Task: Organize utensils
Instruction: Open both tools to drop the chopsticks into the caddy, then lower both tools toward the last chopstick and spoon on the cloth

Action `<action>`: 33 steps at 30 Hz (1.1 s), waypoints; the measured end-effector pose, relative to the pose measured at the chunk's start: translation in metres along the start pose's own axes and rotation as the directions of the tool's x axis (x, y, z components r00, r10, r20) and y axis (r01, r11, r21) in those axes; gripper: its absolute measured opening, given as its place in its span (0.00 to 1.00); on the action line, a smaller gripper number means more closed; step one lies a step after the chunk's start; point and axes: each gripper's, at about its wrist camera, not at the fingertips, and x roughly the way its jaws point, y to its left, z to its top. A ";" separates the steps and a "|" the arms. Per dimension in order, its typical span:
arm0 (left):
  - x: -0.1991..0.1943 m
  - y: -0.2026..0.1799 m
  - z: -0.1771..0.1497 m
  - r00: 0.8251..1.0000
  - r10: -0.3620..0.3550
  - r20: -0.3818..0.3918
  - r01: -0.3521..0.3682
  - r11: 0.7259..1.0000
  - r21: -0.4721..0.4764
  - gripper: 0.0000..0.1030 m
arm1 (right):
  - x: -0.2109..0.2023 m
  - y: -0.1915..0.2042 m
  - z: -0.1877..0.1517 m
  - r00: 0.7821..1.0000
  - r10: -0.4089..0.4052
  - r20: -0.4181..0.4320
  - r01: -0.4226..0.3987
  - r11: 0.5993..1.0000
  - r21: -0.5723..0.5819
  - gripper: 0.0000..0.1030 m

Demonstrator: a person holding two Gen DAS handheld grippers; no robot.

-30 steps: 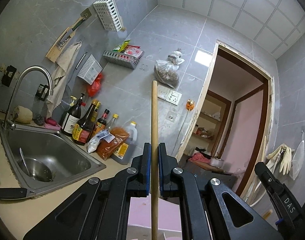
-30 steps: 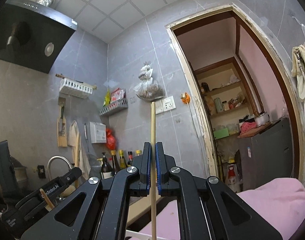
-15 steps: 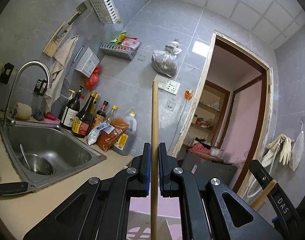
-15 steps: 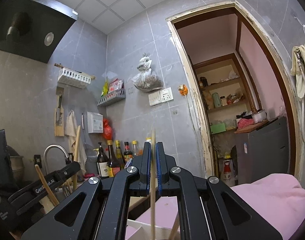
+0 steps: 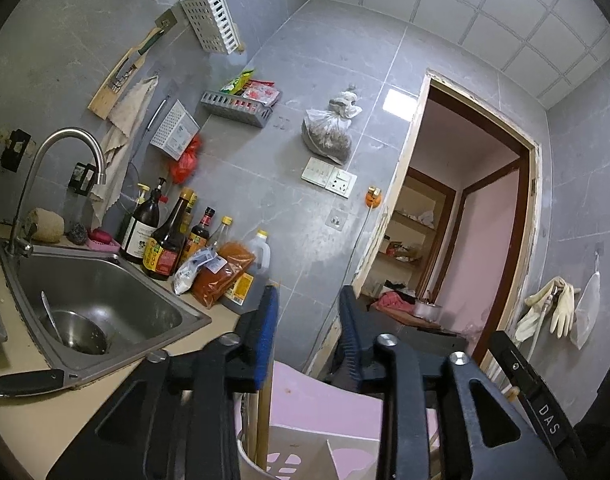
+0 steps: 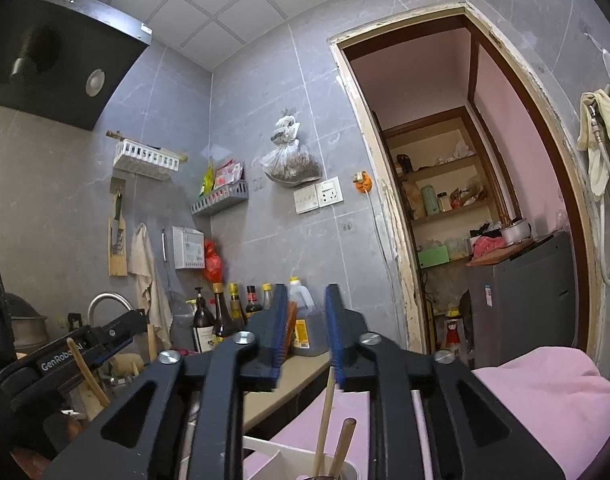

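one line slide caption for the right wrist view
Right gripper open above two wooden chopsticks standing in a white holder, its fingers just parted.

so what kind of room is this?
A home kitchen, lived-in: a steel sink with a faucet, sauce bottles on the counter, and a range hood on the wall.

Both wrist cameras sit low, close over the white holder (image 5: pixel 305 456), tilted slightly up; both views share the tiled wall's socket (image 6: pixel 329 196) and the doorway (image 5: pixel 465 220).
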 end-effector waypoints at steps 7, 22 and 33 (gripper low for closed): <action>-0.010 -0.014 0.020 0.999 0.029 -0.023 -0.029 1.000 0.012 0.50 | -0.013 -0.001 0.020 1.000 -0.020 0.005 0.020 1.000 -0.005 0.34; -0.061 -0.095 0.009 0.984 -0.059 -0.170 0.092 0.977 0.192 0.77 | -0.092 -0.025 0.063 0.995 -0.077 -0.071 0.065 0.985 -0.163 0.74; -0.061 -0.127 -0.037 0.918 -0.120 -0.379 0.201 0.963 0.182 0.90 | -0.142 -0.067 0.068 0.975 -0.169 -0.145 0.140 0.972 -0.187 1.00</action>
